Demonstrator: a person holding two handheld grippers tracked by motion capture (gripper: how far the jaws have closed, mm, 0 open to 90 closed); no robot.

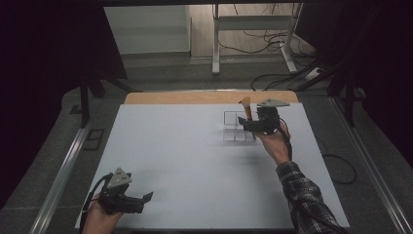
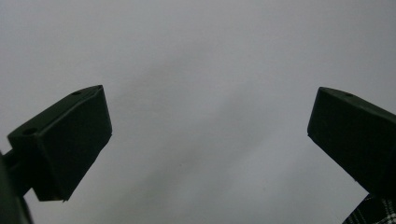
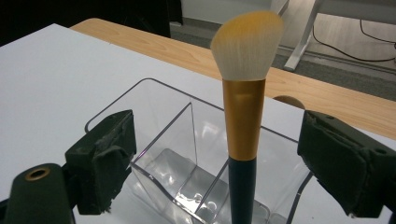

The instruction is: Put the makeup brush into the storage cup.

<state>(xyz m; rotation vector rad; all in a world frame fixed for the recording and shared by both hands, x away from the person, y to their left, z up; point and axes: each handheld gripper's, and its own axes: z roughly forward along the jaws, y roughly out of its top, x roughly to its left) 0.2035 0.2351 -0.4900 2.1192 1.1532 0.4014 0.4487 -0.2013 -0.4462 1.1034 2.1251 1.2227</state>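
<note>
A makeup brush with a dark handle, gold ferrule and white-orange bristles stands upright in a clear acrylic organizer that is split into compartments. My right gripper is open, with a jaw on each side of the brush handle and neither touching it. In the high view the brush and the organizer are at the table's far right, and the right gripper reaches in from the right. My left gripper rests open near the front left corner, with only bare white tabletop between its jaws.
The white table board lies on a wooden tabletop whose strip shows at the far edge. Beyond it stand a desk frame and floor cables. A plaid sleeve shows at the corner of the left gripper view.
</note>
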